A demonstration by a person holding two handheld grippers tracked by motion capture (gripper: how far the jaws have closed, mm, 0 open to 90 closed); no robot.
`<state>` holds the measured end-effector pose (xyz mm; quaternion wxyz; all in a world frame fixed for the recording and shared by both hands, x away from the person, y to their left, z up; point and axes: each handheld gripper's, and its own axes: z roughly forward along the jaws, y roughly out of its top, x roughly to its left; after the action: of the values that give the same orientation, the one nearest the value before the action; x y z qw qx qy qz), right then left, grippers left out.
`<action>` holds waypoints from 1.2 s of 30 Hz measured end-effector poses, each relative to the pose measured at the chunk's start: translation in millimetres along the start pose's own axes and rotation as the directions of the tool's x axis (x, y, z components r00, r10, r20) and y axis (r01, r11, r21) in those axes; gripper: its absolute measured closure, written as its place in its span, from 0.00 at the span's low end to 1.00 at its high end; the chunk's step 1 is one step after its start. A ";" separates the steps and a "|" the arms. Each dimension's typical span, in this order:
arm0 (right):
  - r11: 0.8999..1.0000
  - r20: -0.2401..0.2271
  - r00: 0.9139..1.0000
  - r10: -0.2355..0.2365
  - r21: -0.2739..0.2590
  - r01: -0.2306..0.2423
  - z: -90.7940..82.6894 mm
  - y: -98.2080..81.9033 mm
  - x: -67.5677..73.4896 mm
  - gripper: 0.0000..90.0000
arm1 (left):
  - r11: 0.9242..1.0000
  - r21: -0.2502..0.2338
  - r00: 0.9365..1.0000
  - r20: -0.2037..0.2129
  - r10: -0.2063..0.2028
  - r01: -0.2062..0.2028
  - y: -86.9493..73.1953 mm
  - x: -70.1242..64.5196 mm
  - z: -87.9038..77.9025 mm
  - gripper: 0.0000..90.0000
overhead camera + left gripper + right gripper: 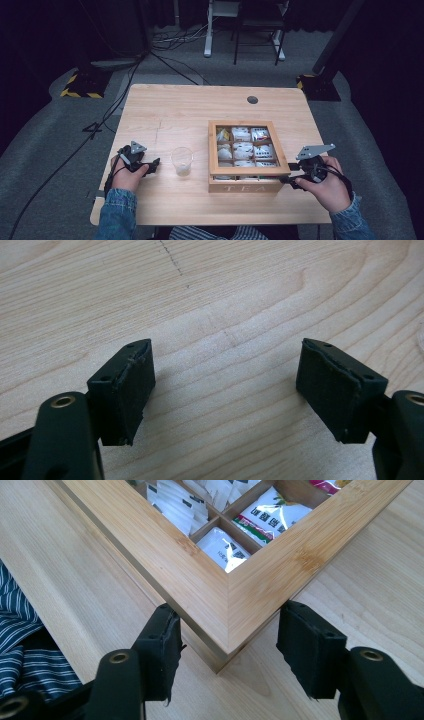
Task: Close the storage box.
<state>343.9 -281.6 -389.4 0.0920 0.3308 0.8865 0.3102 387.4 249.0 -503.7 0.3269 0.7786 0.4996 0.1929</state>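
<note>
A pale wooden table (165,112) stands on grey carpet in a dark room with cables across the floor. The right gripper (227,645) has its jaws spread wide to either side of the near right corner of the tea box (248,187), probably to get a purchase on the windowed lid; whether a pad touches the wood is hard to tell. The left gripper (225,390) rests released over bare tabletop. Between it and the box stands a clear plastic cup (182,161), well placed to receive a sachet.
</note>
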 end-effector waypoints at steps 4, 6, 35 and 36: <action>1.000 0.003 1.000 -0.009 0.024 0.009 2.9 -0.3 1.0 0.49 | 1.000 -0.001 1.000 -0.003 -0.001 0.001 -0.1 -0.2 -0.1 0.27; 0.999 0.003 1.000 -0.012 0.037 0.012 4.8 -0.5 1.6 0.49 | 1.000 -0.001 1.000 -0.002 0.000 0.000 -0.1 -0.2 -0.1 0.27; 0.990 -0.030 1.000 -0.001 0.143 0.005 22.6 -4.9 0.3 0.46 | 1.000 0.000 1.000 -0.001 -0.001 0.001 -0.2 -0.3 -0.3 0.27; 0.990 -0.029 1.000 -0.002 0.143 0.006 22.7 -4.9 0.4 0.46 | 1.000 0.000 1.000 -0.001 -0.001 0.001 -0.2 -0.3 -0.3 0.27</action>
<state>349.4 -273.1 -410.4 0.0561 0.3303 0.9083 0.2504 387.0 248.9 -503.6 0.3269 0.7782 0.5001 0.1932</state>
